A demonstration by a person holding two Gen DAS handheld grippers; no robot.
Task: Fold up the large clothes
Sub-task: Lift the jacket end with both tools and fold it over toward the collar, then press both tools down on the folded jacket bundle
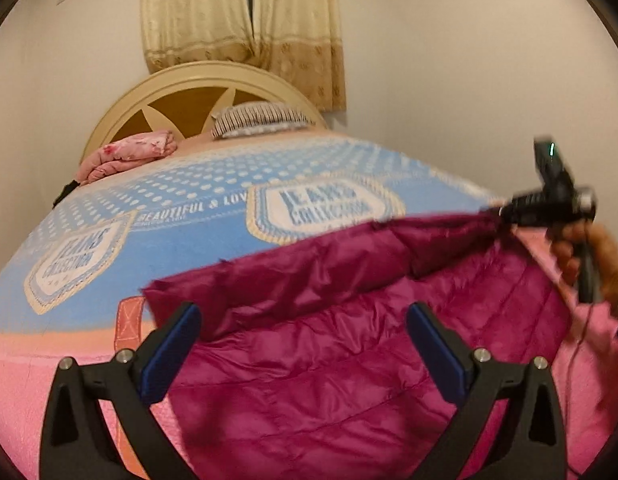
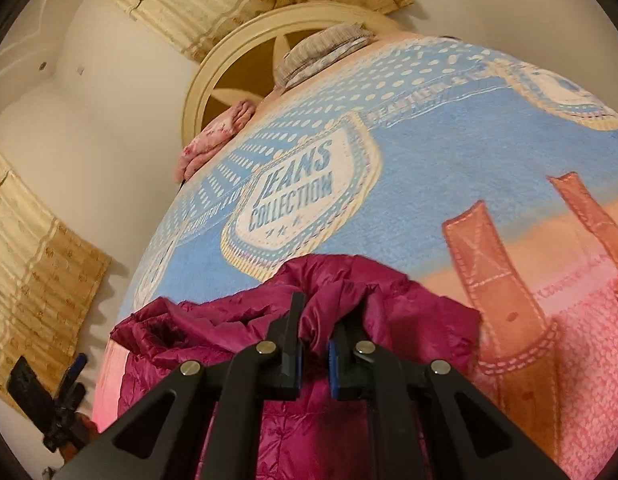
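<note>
Now R tongs [image 2: 313, 344] pinching magenta jacket [image 1: 349, 360] edge, lifted; L tongs [image 1: 303, 340] spread wide, hovering above jacket.

One magenta quilted jacket [image 1: 349, 340], one striped pillow [image 1: 261, 120], one folded pink blanket [image 1: 129, 154], two grippers.

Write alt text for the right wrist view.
The right hand-held gripper is shut on a bunched fold of a magenta quilted jacket lying on a bed with a blue and pink blanket. A cream headboard, pillow and curtains lie beyond.
</note>
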